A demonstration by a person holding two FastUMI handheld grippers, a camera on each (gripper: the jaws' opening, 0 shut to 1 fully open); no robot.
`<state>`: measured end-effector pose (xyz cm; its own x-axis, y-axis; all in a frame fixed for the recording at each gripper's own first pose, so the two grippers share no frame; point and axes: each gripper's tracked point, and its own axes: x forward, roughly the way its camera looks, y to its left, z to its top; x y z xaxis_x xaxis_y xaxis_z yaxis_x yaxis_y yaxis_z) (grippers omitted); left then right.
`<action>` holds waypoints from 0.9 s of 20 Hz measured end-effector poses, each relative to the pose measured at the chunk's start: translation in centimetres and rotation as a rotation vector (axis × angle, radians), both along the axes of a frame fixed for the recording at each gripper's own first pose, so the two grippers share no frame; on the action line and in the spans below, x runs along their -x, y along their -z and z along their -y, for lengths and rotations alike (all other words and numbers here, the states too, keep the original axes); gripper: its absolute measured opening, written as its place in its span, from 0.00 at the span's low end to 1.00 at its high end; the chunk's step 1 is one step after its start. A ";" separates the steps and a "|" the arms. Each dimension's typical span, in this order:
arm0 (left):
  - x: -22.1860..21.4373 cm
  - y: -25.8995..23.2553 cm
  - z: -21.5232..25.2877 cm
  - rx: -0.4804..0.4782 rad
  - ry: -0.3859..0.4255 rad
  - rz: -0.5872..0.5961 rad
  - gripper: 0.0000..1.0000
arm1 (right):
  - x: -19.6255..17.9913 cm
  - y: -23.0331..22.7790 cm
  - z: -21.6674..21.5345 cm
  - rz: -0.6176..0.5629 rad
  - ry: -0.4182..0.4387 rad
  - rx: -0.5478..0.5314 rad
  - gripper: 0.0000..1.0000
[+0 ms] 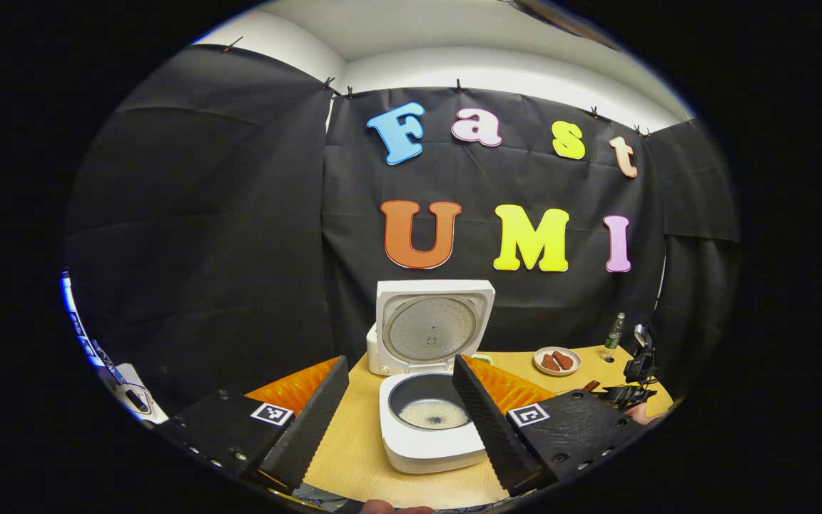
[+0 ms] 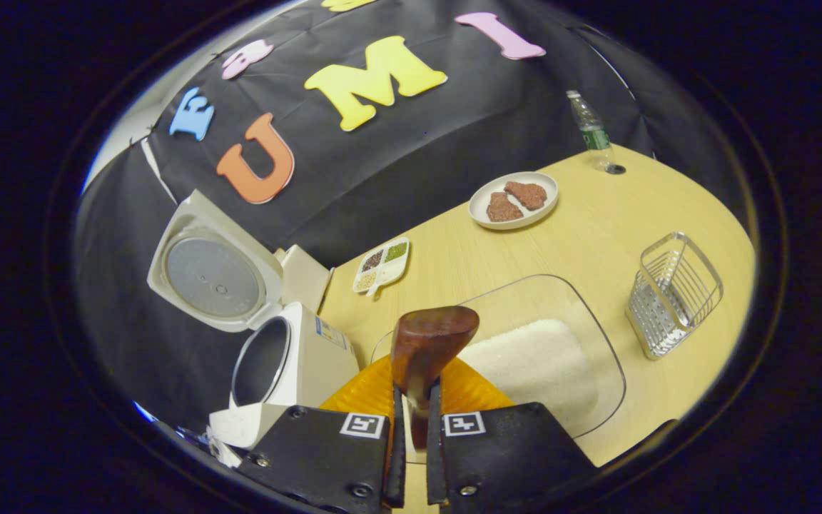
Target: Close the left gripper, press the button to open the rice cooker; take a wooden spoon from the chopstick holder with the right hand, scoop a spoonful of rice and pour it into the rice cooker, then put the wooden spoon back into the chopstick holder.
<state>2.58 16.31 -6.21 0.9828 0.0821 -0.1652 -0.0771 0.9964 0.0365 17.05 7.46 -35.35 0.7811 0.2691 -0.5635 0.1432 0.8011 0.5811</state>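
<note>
Right gripper (image 2: 411, 421): clenched on handle of dark brown wooden spoon (image 2: 429, 343); bowl of spoon points fwd, hovering over near edge of clear shallow tray of white rice (image 2: 532, 368).
Left gripper (image 1: 400, 410): released, jaws wide apart, nothing between them; held back, near side of cooker.
White rice cooker (image 1: 429, 428): lid up, standing upright at far side; dark inner pot exposed w/ thin layer of rice at bottom. In right gripper view it sits left of tray, close by.
Silver wire chopstick holder (image 2: 671, 293): right of tray, apart from it; no utensils seen inside.
Light wooden table (image 2: 596, 235): also carries white plate w/ two brown pieces (image 2: 514, 200), small divided dish of grains (image 2: 381, 265), clear bottle (image 2: 591, 132) at far right.
Stage (judged): lid open, some rice in pot; spoon looks empty, so either next scoop or return to holder.
Risk: spoon held low on handle; could pivot in the grip under load, spilling grains btwn tray & pot.
Risk 2: holder is light wire; off-centre insertion could tip it.
</note>
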 end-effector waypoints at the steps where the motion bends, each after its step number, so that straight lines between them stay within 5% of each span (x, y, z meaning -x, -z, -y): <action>1: 0.0 -0.1 0.4 -0.001 0.002 -0.001 0.94 | 0.0 0.0 0.6 -0.007 0.022 -0.045 0.17; 13: -0.4 -0.6 6.6 0.017 0.054 -0.019 0.94 | 0.2 -3.1 9.7 0.034 0.228 -0.440 0.17; 18: -0.5 -0.4 7.6 0.033 0.058 -0.006 0.94 | 0.0 -7.0 11.8 0.079 0.273 -0.518 0.17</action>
<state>3.12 8.75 -5.77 0.9847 0.0193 -0.1732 -0.0189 0.9998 0.0039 17.08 -4.33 -28.35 0.8948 0.2773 -0.3498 0.2447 0.3508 0.9039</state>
